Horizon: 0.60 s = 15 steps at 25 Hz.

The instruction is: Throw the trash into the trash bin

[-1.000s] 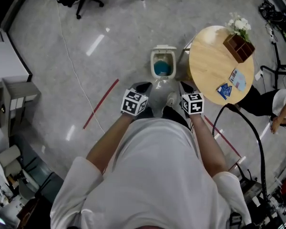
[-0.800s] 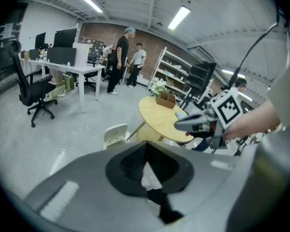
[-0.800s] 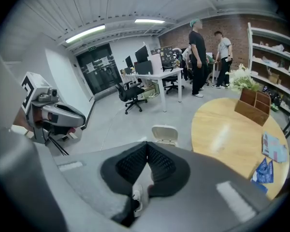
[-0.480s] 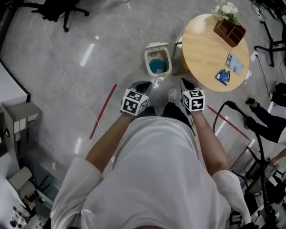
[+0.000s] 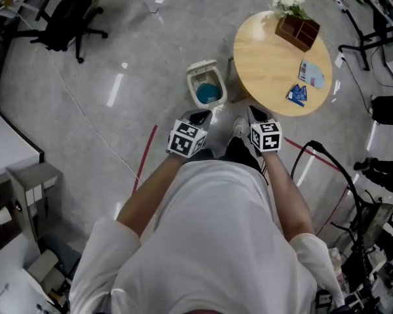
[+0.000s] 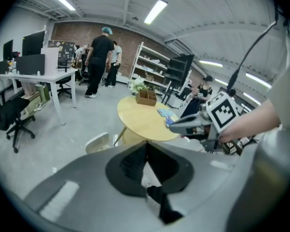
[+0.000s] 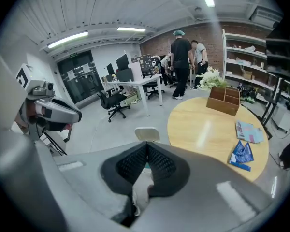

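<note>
The left gripper [image 5: 198, 116] hangs in front of the person's chest with its jaws pressed together on nothing, so it cannot take anything until it opens. Reaching in like this would only shove a light packet about. Just beyond it, at 12 o'clock, the trash bin [image 5: 193, 87] stands on the floor with its mouth facing straight up and its lid [image 5: 200, 67] tipped back toward 11 o'clock. The mouth is small and sits close against the foot of the round table [image 5: 262, 51], so a thin wrapper let go from high up could well drift and land on the floor beside it. The right gripper [image 5: 254, 113] is likewise closed and empty, pointing toward 12 o'clock. The trash appears to be the dark-blue wrapper [image 5: 296, 94]. It lies flat on the table at about 1 o'clock from the right gripper, near the edge closest to the person and just beside a pale-blue packet [image 5: 311, 74]. Being flat on smooth wood, it may slide under the pads or skid off the rim, and the neighbouring packet could be caught with it. In the right gripper view it is roughly triangular, with its long axis running 12 to 6 o'clock, narrow end toward the pale packet and broad end toward the rim.
</note>
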Motion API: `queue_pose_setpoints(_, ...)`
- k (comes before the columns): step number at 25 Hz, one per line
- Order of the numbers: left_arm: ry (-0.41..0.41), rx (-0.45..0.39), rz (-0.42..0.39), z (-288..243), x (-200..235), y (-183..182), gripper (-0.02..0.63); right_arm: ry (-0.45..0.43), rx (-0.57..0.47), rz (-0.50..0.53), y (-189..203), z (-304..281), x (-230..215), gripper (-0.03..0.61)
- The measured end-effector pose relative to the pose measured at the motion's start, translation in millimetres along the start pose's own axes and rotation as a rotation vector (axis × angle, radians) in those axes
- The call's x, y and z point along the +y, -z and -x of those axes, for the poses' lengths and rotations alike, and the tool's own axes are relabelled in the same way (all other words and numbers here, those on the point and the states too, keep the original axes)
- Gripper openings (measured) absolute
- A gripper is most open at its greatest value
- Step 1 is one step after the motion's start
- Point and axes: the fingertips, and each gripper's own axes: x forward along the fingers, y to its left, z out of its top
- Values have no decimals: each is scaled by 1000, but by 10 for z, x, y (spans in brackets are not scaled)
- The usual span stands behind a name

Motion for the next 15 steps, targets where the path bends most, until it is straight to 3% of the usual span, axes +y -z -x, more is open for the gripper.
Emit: queue_pose_setpoints(15, -4, -2, 27, -609, -597, -376, 5, 35, 28, -17, 144, 365, -1057, 2)
